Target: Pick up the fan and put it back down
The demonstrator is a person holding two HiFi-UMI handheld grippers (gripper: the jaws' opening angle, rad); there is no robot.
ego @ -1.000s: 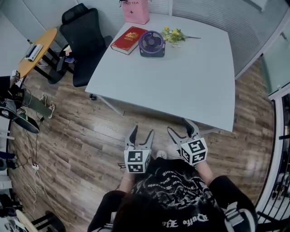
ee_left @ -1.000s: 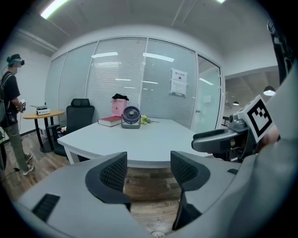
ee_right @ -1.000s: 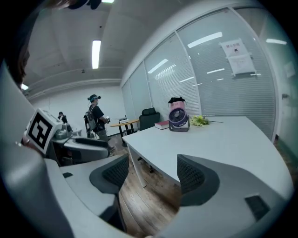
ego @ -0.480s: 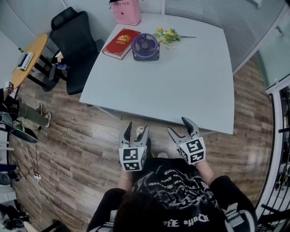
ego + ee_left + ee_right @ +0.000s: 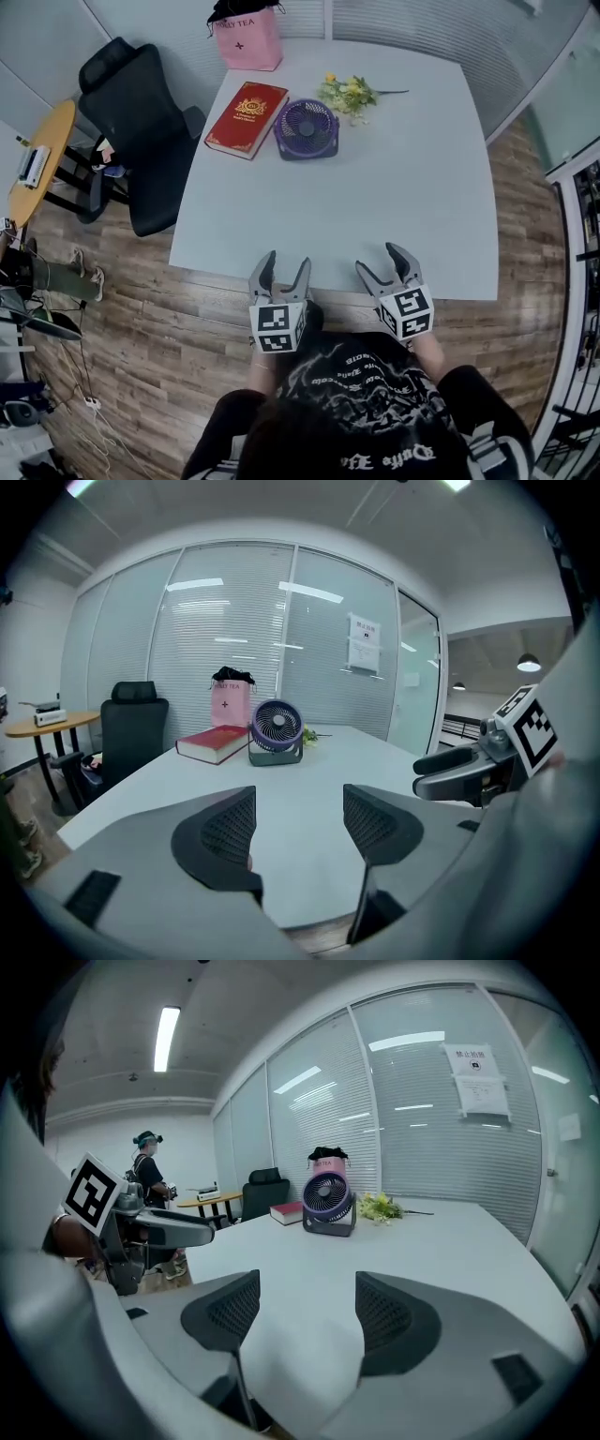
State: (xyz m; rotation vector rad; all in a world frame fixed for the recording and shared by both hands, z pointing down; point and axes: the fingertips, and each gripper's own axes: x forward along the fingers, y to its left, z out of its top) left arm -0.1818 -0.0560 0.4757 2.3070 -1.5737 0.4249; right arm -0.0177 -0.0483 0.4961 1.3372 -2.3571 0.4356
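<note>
- Both grippers now sit at the near edge of the table, which lay farther ahead a second ago.
- Left gripper and right gripper have their jaws spread wide, with nothing between them.
- The fan stands upright on the far side, just beside a red book, its grille facing the person.
- It lies almost straight ahead of the left gripper, which looks slightly nearer, and ahead-left of the right.

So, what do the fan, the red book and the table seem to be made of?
The fan looks like moulded plastic: a purple grille on a dark base, fairly matte. The red book seems a hardcover, cloth or coated board, with gold print on its cover. The table top looks like smooth pale laminate, faintly reflective; its core is hidden.
</note>
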